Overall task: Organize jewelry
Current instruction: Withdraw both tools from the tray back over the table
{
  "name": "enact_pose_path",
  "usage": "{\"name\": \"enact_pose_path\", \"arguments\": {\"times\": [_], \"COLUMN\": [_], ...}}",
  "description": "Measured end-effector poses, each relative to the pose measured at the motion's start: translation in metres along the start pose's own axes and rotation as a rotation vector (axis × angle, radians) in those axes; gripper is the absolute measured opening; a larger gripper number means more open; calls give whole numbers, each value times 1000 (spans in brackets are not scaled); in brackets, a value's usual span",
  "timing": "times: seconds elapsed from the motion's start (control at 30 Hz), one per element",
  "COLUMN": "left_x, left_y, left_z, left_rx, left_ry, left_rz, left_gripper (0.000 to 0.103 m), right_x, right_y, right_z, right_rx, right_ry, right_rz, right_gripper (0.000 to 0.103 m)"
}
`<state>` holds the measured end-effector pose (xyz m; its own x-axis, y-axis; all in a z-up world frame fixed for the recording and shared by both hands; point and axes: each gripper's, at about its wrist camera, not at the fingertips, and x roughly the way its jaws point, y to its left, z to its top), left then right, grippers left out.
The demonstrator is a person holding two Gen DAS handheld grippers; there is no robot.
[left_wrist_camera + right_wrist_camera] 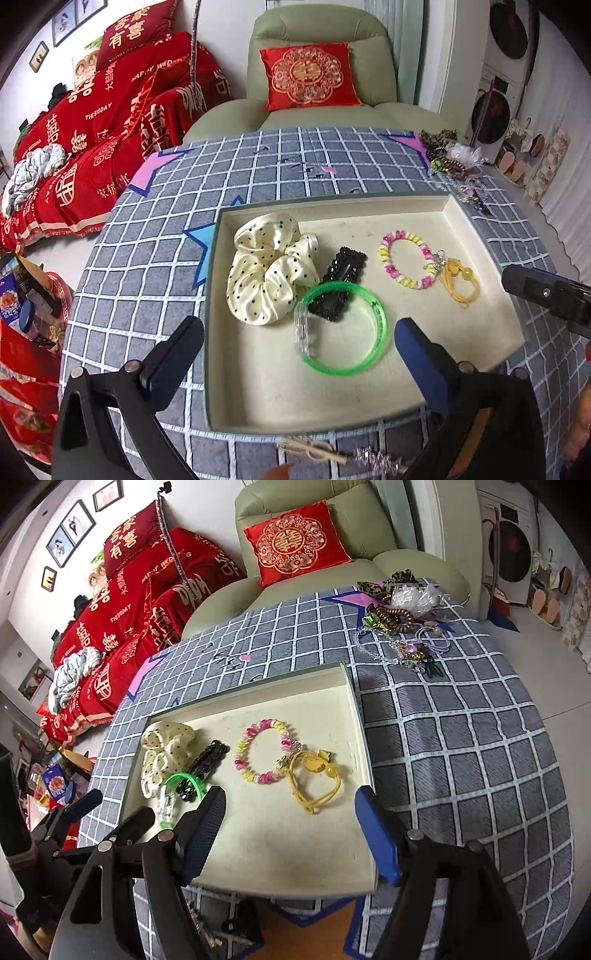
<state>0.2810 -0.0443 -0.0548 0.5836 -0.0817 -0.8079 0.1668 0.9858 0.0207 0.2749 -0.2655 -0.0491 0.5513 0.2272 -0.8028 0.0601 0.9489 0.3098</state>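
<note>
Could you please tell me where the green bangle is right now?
The green bangle lies in the tray, left of centre in the left wrist view, overlapping the black hair clip beside the dotted scrunchie.

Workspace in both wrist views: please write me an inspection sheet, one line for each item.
Surface: table under grey checked cloth.
Job's things: cream tray holds dotted scrunchie, black hair clip, green bangle, pink-yellow bead bracelet, yellow hair tie.
Clutter: unsorted accessory pile at the far corner; small pieces at the near edge, blurred.
Grippers: left gripper open, empty; right gripper open, empty.
Cables: nothing seen.
Surroundings: green armchair with red cushion.
</note>
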Motion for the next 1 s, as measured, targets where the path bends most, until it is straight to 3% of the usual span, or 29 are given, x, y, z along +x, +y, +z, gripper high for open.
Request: {"name": "enact_pose_path", "arguments": {"times": [0.27,0.33,0.83,1.0], "left_x": [-33,-41,-80,-71], "left_y": [4,4,15,31], "left_z": [-28,-36,-99,-122], "left_rx": [-3,-3,13,-18], "left_ry": [5,6,-1,51], "left_rz": [-11,-21,24,21], "left_gripper": [103,103,103,103], "right_x": [-32,-40,-73,-71], "right_y": [8,9,11,11], "right_z": [-25,-34,-92,-112], "right_rx": [-12,-5,10,-11], "right_ry": [-29,-25,-19,37], "right_rz": [25,37,70,60], "right_gripper": [89,103,103,103]}}
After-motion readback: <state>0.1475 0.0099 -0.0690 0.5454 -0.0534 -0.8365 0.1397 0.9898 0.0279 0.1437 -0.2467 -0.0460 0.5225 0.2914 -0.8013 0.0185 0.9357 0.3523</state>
